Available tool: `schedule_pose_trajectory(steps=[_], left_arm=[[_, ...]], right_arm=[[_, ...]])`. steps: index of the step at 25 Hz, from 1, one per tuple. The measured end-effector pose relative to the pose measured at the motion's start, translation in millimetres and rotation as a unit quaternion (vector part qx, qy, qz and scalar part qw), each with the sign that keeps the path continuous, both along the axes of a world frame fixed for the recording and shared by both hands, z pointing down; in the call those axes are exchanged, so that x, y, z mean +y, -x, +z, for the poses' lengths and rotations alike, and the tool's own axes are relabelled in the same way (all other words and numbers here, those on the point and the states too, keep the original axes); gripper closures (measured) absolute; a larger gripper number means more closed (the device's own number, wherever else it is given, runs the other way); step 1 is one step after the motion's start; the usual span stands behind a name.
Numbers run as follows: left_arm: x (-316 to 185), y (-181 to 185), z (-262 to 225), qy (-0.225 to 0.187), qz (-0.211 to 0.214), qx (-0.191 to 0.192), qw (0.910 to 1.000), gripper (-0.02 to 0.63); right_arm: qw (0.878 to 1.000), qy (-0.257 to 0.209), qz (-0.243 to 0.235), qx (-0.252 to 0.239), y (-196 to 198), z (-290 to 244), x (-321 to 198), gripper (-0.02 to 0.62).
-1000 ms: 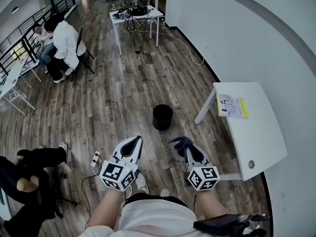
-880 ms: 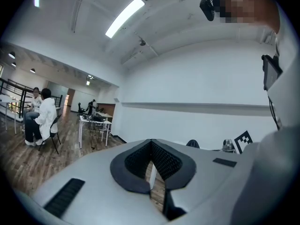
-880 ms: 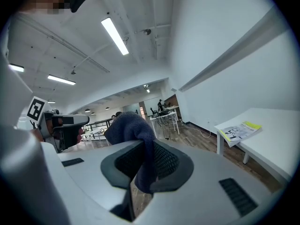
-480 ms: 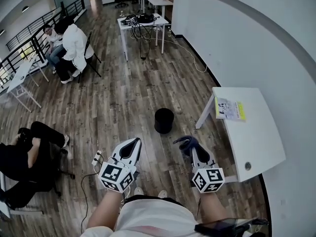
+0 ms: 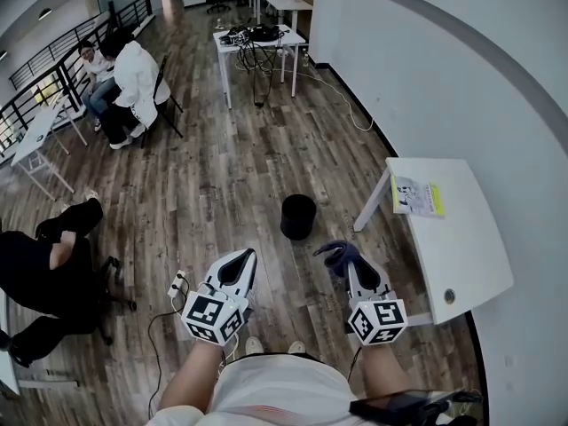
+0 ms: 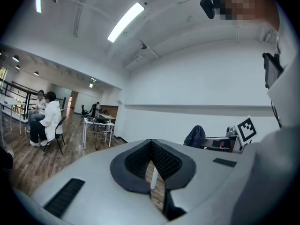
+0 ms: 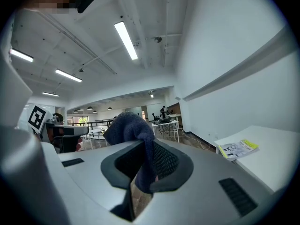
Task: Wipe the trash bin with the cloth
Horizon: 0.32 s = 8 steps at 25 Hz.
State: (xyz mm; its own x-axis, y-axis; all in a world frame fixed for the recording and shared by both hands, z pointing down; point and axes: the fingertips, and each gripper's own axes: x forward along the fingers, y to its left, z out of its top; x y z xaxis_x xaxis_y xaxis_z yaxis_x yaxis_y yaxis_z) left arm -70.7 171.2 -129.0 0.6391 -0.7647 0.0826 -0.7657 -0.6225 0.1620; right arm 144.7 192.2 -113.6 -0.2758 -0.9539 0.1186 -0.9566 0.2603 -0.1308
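Observation:
A black round trash bin (image 5: 298, 216) stands on the wood floor ahead of me, a short way beyond both grippers. My right gripper (image 5: 341, 257) is shut on a dark blue cloth (image 5: 334, 256), which bunches over its tips; in the right gripper view the cloth (image 7: 131, 134) hangs down between the jaws. My left gripper (image 5: 242, 257) is held level beside it, shut with nothing in it; its jaws (image 6: 151, 161) meet at a thin slit. Both grippers point up and away from the floor, so the bin is hidden in both gripper views.
A white table (image 5: 448, 229) with a yellow-edged booklet (image 5: 416, 195) stands at my right by the wall. Cables and a power strip (image 5: 177, 284) lie on the floor at my left. A seated person (image 5: 40, 273) is at far left; others sit at desks farther back.
I have stepped a little toward the bin and both grippers shifted slightly right. The seated person at left has pulled the legs in.

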Motion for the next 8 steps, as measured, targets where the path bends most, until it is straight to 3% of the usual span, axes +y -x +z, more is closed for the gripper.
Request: schedule_pose_trajectory(steps=[8], left_arm=[[-7, 22, -8, 0.002, 0.008, -0.001, 1.0, 0.595]], right_arm=[[1.0, 0.001, -0.002, 0.008, 26, -9, -4, 0.549]])
